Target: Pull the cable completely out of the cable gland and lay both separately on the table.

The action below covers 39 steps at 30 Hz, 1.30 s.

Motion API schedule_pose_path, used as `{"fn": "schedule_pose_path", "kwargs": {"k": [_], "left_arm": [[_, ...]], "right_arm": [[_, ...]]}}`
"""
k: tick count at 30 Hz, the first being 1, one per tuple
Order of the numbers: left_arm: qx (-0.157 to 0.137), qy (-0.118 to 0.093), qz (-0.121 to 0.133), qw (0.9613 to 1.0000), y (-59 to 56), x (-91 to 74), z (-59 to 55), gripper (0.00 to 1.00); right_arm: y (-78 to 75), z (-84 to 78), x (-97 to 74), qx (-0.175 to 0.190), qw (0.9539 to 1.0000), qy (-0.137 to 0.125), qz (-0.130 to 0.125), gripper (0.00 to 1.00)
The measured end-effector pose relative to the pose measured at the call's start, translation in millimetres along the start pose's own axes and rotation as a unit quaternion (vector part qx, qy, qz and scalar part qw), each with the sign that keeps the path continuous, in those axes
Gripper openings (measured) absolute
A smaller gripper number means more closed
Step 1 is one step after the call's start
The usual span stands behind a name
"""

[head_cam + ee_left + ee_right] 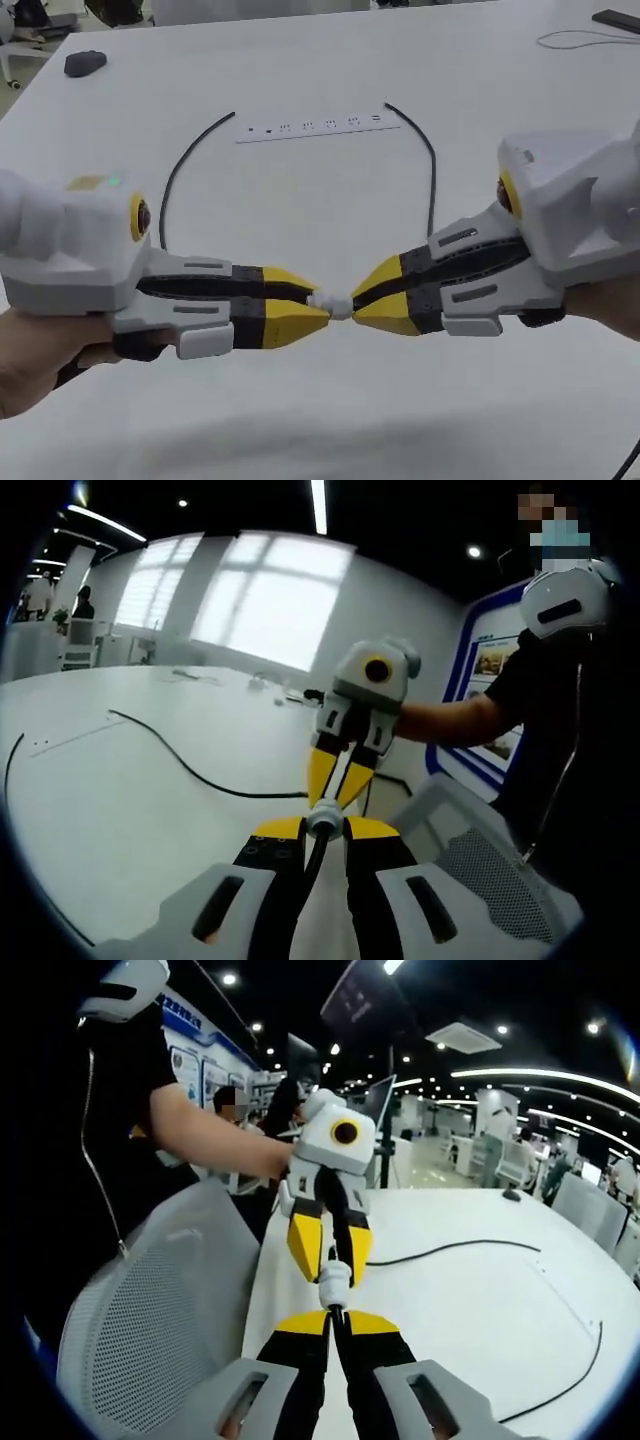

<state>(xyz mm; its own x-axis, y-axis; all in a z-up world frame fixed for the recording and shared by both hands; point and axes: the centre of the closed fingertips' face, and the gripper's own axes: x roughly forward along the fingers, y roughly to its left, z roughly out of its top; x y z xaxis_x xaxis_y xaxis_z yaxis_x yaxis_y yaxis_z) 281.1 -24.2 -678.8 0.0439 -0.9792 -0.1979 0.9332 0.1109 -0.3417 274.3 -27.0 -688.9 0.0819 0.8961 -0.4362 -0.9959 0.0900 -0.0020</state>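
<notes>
**Bench** [320, 420]: white and wide. From above, the head view lays out everything resting on it.

**Chair** [150, 1310]: white mesh back, at the bench's edge. The two gripper views add it, along with the room behind: ceiling lights, windows and wall posters.

**Person** [470, 720]: dark sleeve, bare forearm, white headset. The gripper views give this figure side-on, while the head view has a hand at each lower corner.

**Left gripper** [322, 304]: comes in from the left and is held level above the bench. Its tongs are pressed together on the cable gland. Its own view shows the black cable running back between the yellow tips.

**Right gripper** [355, 300]: comes in from the right, tip to tip with the left one. Its tongs are pressed together on the cable just beside the gland. Its own view shows a thin dark stretch entering them.

**Power strip** [318, 126]: white, flat on the far bench between the cable's two ends.

**Cable** [170, 190]: black. Its two ends lie near the strip, and each side curves toward the grippers. It is not yet out of the gland.

**Mouse** [85, 63]: dark, at the far left corner, well apart from the rest.

**Cable gland** [335, 303]: small and white, off the bench, between the two sets of tips. The left gripper view shows its round end face.
</notes>
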Motion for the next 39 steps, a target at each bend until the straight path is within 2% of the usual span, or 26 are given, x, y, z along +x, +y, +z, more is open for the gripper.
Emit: {"fn": "schedule_pose_path", "kwargs": {"k": [4, 5, 8, 14, 17, 22, 27, 30, 35, 36, 38, 39], "left_arm": [[0.009, 0.006, 0.001, 0.9999, -0.9, 0.4, -2.9, 0.15], [0.025, 0.008, 0.012, 0.9996, 2.5, -0.1, -3.7, 0.15], [0.044, 0.009, 0.017, 0.9988, 2.6, -2.3, -5.0, 0.15], [0.043, 0.009, 0.034, 0.9985, 7.8, -10.9, -8.1, 0.15], [0.049, 0.017, 0.042, 0.9978, 11.0, -14.4, -10.6, 0.15], [0.052, 0.021, 0.051, 0.9971, 14.2, -22.3, -15.6, 0.15], [0.056, 0.030, 0.066, 0.9958, 20.7, -30.0, -22.1, 0.15], [0.056, 0.032, 0.072, 0.9953, 23.4, -33.7, -24.4, 0.15], [0.058, 0.038, 0.077, 0.9946, 25.9, -34.7, -25.0, 0.15], [0.055, 0.035, 0.080, 0.9947, 27.0, -35.2, -24.3, 0.15], [0.030, 0.027, 0.078, 0.9962, 26.5, -35.6, -23.9, 0.15], [0.044, 0.030, 0.081, 0.9953, 27.7, -35.2, -24.8, 0.15]], "right_arm": [[3.5, -3.0, 1.1, -0.012, 0.9999, 0.010, 0.001, 0.00], [2.9, -4.2, 0.8, -0.016, 0.9998, 0.014, -0.003, 0.00], [0.3, -8.2, -4.6, -0.011, 0.9996, 0.023, -0.010, 0.00], [-5.2, -24.3, -23.1, 0.013, 0.9988, 0.039, -0.028, 0.00], [-11.7, -41.6, -35.6, 0.019, 0.9970, 0.061, -0.044, 0.00], [-13.0, -57.9, -49.1, 0.023, 0.9952, 0.076, -0.057, 0.00], [-19.6, -79.8, -65.4, 0.035, 0.9912, 0.102, -0.077, 0.00], [-22.3, -89.9, -75.4, 0.047, 0.9891, 0.107, -0.089, 0.00], [-27.4, -107.2, -83.9, 0.052, 0.9839, 0.133, -0.107, 0.00], [-27.9, -108.9, -84.6, 0.053, 0.9835, 0.135, -0.108, 0.00], [-28.9, -110.5, -85.8, 0.055, 0.9829, 0.136, -0.110, 0.00], [-29.0, -110.1, -86.0, 0.062, 0.9828, 0.134, -0.111, 0.00]]}}
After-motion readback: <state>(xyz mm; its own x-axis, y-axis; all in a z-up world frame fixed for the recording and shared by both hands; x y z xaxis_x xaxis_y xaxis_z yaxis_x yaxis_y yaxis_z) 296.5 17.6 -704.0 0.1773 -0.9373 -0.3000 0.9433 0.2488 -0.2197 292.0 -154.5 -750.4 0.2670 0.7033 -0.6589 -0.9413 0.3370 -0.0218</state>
